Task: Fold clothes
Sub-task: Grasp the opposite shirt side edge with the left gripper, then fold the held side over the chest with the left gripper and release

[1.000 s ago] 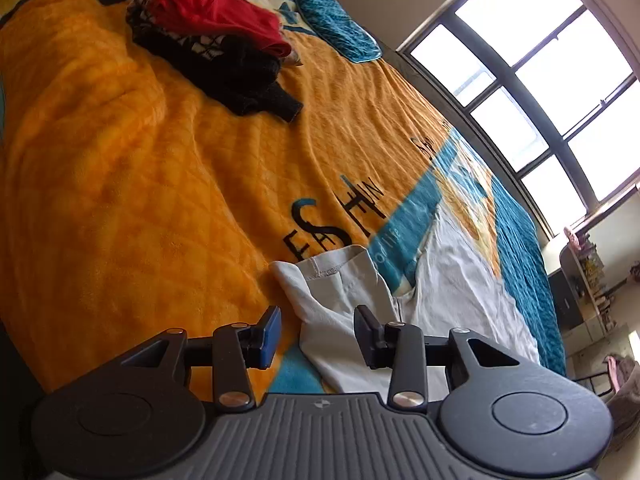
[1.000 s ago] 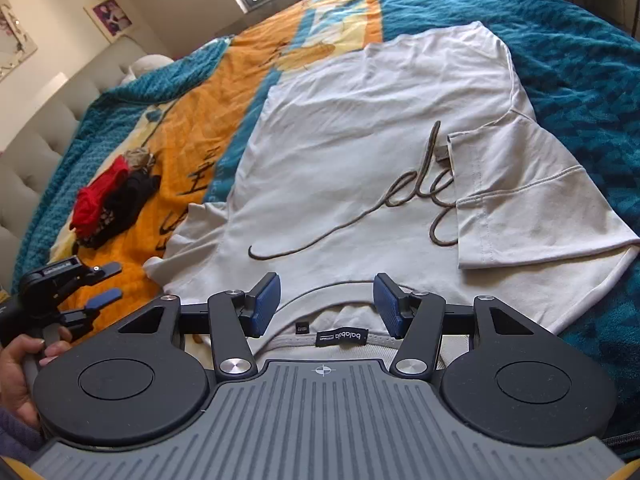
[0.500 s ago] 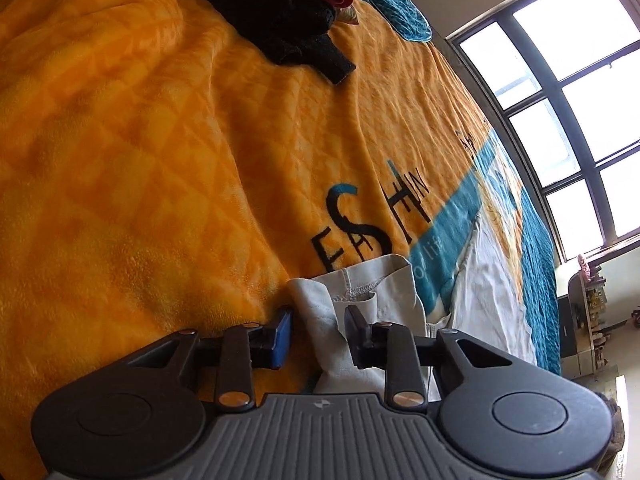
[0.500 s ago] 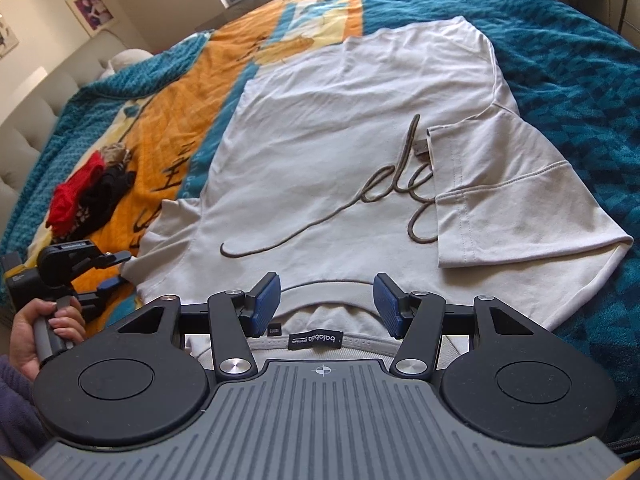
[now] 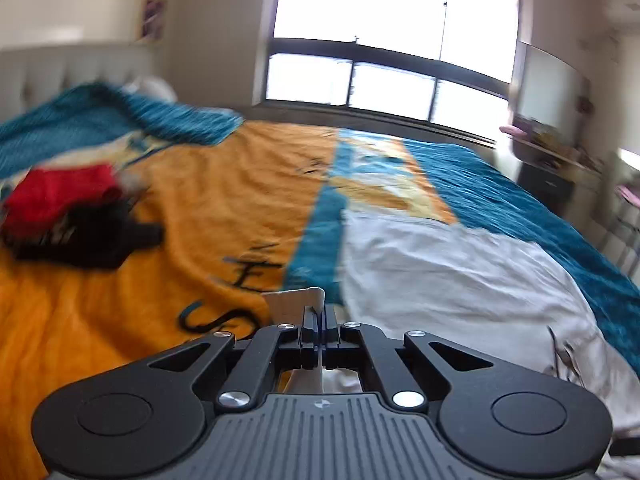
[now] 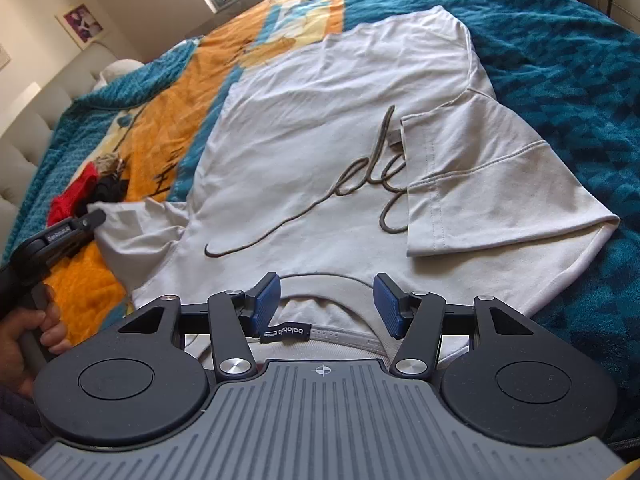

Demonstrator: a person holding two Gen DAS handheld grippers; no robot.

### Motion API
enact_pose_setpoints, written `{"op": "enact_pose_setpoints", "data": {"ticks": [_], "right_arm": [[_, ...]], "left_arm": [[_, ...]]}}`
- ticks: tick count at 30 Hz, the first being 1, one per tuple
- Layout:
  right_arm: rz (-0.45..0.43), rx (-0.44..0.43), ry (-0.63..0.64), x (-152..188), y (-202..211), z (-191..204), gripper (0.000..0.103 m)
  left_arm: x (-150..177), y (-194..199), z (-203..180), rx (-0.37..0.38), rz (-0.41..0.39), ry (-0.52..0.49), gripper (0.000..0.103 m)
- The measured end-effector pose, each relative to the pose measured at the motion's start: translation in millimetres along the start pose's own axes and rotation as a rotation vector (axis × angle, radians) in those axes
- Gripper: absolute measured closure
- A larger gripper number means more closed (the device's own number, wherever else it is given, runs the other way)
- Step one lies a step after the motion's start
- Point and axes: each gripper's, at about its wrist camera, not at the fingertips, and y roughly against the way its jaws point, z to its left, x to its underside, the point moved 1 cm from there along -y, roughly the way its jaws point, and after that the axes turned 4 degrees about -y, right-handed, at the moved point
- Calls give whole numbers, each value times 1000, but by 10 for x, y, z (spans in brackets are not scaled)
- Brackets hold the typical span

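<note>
A white T-shirt (image 6: 320,128) with a dark script print lies flat on the orange and teal bedspread (image 6: 560,60). Its right sleeve (image 6: 480,184) is folded in over the chest. My left gripper (image 5: 319,312) is shut on the left sleeve (image 5: 296,300), a strip of white cloth pinched between its pads. In the right wrist view that left gripper (image 6: 94,218) holds the left sleeve (image 6: 136,228) raised at the shirt's left side. My right gripper (image 6: 326,300) hangs open just over the collar (image 6: 340,336), touching nothing.
A pile of red and black clothes (image 5: 72,216) sits on the orange part of the bed, left of the shirt. A large window (image 5: 380,40) lies beyond the bed, a shelf with clutter (image 5: 552,176) at the right. A person's hand (image 6: 24,340) grips the left handle.
My left gripper closed on the left sleeve, then rolled and lifted with it, so its view swung up toward the window. The right gripper stayed open over the collar.
</note>
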Motion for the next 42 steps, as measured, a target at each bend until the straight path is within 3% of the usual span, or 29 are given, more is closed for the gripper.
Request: {"op": "enact_pose_setpoints", "data": {"ticks": [2,3,4,8,10,13,15,18,21,24,26,28,29,32,34,38,42], "right_arm": [[0,0,-8,-4,12,-32,45],[0,-1,-12,-3,26,-49,45],[0,-4,-15,-3,39,-66,45],[7,-15,-26,-5,78,-121,45],[10,-27,-48,-16,98,-168,45],[-3,-28,-68,-49,130,-235,45],[-12,-26,-78,-66,144,-268,45],[-14,-29,-98,-79,151,-305,45],[-14,-30,-89,-64,168,-286,45],[-17,-27,-78,-56,186,-269,45],[-19,-26,-81,-59,190,-265,45],[-20,-25,-81,-59,197,-259,45],[-21,-23,-79,-57,199,-259,45],[-19,-15,-76,-52,195,-264,45],[-20,-11,-77,-54,189,-288,45],[-3,1,-94,-66,113,-333,45],[-11,-5,-83,-53,150,-343,45]], "left_arm": [[44,10,-422,63,38,-222,103],[74,18,-471,80,69,-232,97],[105,27,-475,92,102,-212,84],[230,64,-490,143,236,-135,68],[203,161,-268,134,241,46,57],[195,223,195,92,234,324,52],[295,121,537,45,287,526,56],[458,-104,861,49,375,734,58],[545,-253,932,123,419,834,59],[642,-437,953,145,482,907,60],[681,-487,957,169,492,963,70],[676,-478,941,216,463,1001,103],[674,-473,933,240,448,1021,103],[529,-192,831,155,340,908,103],[559,-77,804,100,331,887,103],[807,-152,823,37,424,891,100],[732,-13,843,-25,350,888,92]]}}
